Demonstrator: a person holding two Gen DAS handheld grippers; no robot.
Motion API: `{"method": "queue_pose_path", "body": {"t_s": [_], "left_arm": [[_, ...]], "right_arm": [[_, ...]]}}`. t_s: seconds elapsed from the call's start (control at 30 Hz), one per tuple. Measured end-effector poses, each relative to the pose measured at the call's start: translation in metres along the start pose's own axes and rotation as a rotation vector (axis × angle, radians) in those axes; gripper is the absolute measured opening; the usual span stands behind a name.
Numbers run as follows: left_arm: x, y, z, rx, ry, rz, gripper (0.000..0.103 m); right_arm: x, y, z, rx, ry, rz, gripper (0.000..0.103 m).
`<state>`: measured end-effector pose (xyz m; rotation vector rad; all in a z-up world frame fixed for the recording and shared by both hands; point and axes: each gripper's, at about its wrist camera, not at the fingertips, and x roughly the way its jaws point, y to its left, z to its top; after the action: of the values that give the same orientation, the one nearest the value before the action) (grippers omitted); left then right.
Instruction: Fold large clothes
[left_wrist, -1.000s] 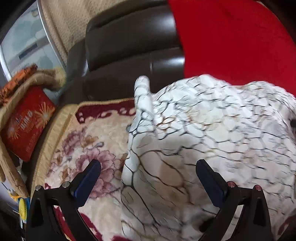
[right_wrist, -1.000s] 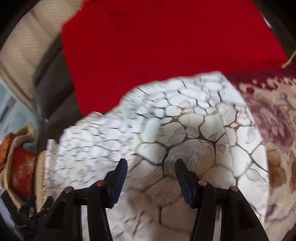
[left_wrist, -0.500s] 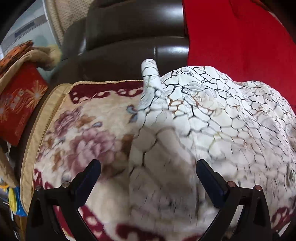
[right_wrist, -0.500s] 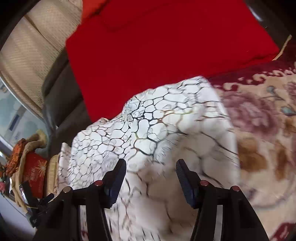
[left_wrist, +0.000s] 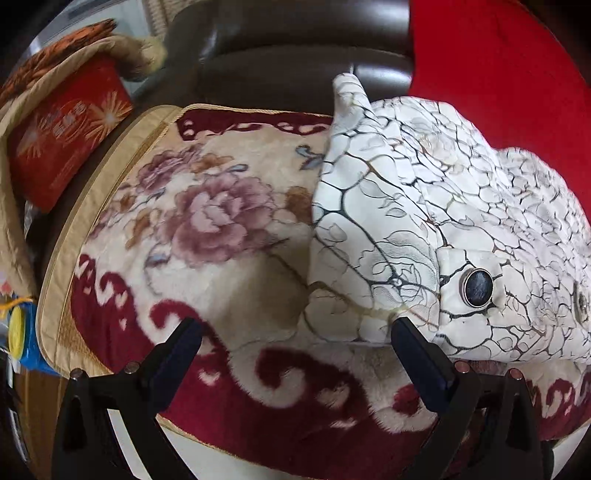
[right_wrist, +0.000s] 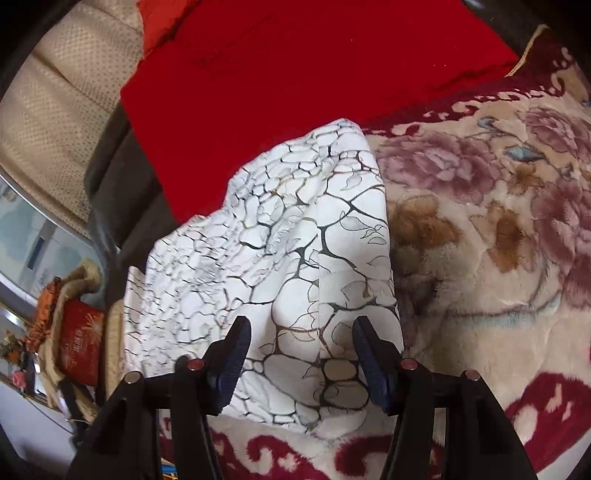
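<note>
White crack-patterned garment (left_wrist: 424, 221) lies bunched on the floral blanket (left_wrist: 207, 229), a red cloth (right_wrist: 295, 70) behind it. Left gripper (left_wrist: 295, 347) spread wide, holding nothing. Right gripper (right_wrist: 301, 350) parted over the garment's edge, gripping nothing.

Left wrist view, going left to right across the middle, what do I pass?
Red cushion → floral blanket → white crackle-print garment, with its dark round button low on the right.

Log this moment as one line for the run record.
task: fold large clothes | left claw: open, empty | right claw: open, empty | white patterned garment: bunched on floral blanket | fold: unfinished
</note>
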<state>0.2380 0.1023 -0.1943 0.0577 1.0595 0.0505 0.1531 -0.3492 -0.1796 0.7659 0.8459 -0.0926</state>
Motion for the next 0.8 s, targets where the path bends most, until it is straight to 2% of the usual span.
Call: {"method": "queue_pose_path", "body": {"t_s": [0.1, 0.2, 0.27, 0.37, 0.5, 0.6, 0.8], "left_arm": [[-0.01, 0.008, -0.005, -0.043, -0.017, -0.06, 0.102], [-0.018, 0.011, -0.009, -0.081, -0.03, -0.137, 0.102], [-0.017, 0.012, -0.012, -0.123, -0.018, -0.211, 0.102], [-0.004, 0.014, -0.016, -0.226, 0.035, -0.365, 0.102], [0.013, 0.018, -0.012, -0.37, 0.057, -0.464, 0.102], [0.029, 0.015, -0.005, -0.419, 0.074, -0.496, 0.102], [0.05, 0.019, 0.007, -0.499, 0.061, -0.553, 0.101]], "right_arm": [[-0.016, -0.003, 0.002, 0.013, -0.03, 0.044, 0.062], [-0.028, -0.011, -0.001, 0.062, -0.028, 0.111, 0.072], [-0.031, -0.021, -0.009, 0.119, 0.007, 0.161, 0.074], [-0.025, -0.038, -0.025, 0.202, 0.073, 0.209, 0.077], [-0.004, -0.057, -0.04, 0.303, 0.126, 0.223, 0.078], [0.018, -0.062, -0.041, 0.367, 0.142, 0.271, 0.078], [0.046, -0.048, -0.028, 0.396, 0.088, 0.334, 0.078]]}}
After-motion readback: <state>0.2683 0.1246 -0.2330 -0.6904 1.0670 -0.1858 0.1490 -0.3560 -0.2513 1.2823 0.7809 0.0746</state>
